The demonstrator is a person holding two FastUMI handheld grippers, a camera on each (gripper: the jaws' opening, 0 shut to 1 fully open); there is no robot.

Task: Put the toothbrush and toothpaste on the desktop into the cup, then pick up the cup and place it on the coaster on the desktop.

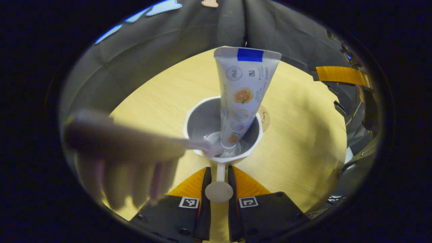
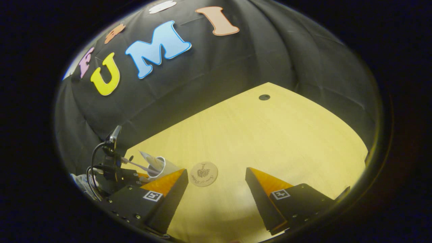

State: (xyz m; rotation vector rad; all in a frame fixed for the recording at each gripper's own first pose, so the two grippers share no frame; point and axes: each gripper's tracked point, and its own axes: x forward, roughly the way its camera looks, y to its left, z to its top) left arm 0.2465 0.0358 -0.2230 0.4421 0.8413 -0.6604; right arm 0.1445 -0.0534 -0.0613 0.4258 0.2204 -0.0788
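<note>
We see the left gripper [image 1: 219, 175] clenched on the cup's handle [image 1: 219, 189], low centre of its view (toothpaste [image 1: 243, 91] and toothbrush [image 1: 128, 140] inside the cup [image 1: 202, 116]). Our right gripper [image 2: 216, 177] hangs released, the coaster [image 2: 204, 173] between its fingers.

"P&G" logo on toothpaste [image 1: 243, 91] tube; other print illegible.

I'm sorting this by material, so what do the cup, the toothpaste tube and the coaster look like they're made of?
The cup looks like matte white-and-grey plastic: thin moulded rim, dull sheen. The toothpaste tube looks like glossy printed plastic laminate with a flat crimped end. The coaster looks like pale wood or cork with a dark printed or burned design; which one can't be told.
</note>
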